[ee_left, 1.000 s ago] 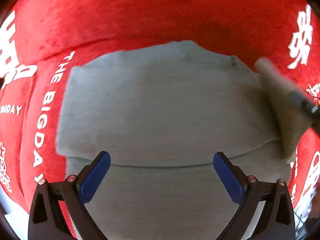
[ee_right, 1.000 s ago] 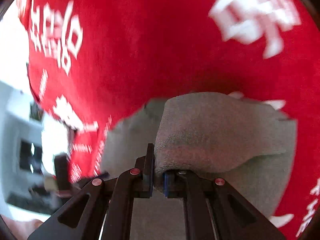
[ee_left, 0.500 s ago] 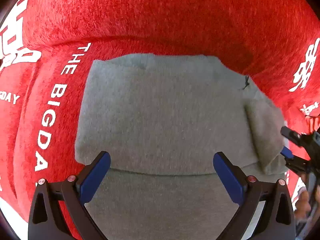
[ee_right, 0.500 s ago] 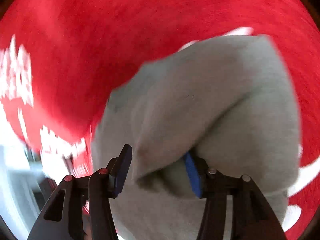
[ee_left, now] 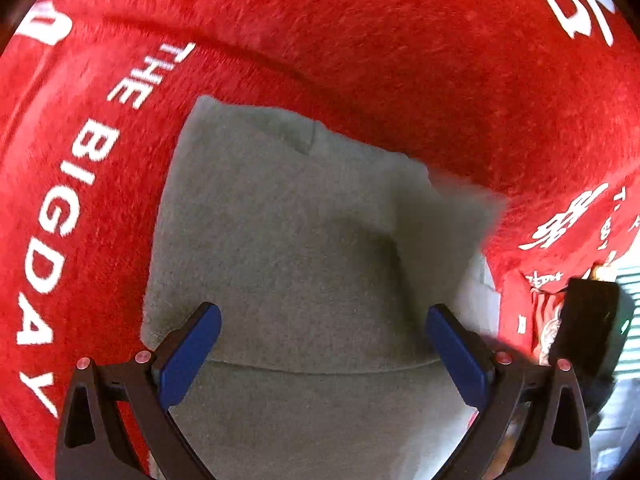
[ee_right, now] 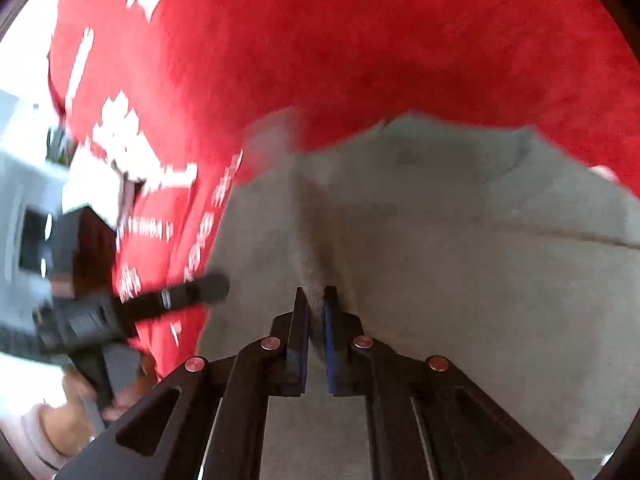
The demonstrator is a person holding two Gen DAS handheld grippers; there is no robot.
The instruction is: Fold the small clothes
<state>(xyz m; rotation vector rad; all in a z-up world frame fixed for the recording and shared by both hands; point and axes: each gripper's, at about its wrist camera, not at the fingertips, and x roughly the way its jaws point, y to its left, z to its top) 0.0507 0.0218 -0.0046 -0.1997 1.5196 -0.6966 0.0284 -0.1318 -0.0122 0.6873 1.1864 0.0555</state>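
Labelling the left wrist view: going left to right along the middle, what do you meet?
White lettering on the red blanket → grey garment → its raised flap → white characters on the blanket.

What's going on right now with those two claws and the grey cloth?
Left gripper open above grey garment. Right gripper shut on a pinched ridge of it. Garment lies on red blanket. Nothing blocking.

The garment [ee_left: 288, 240] lies on the blanket [ee_left: 360, 60], lettering [ee_left: 72, 184] at its left.
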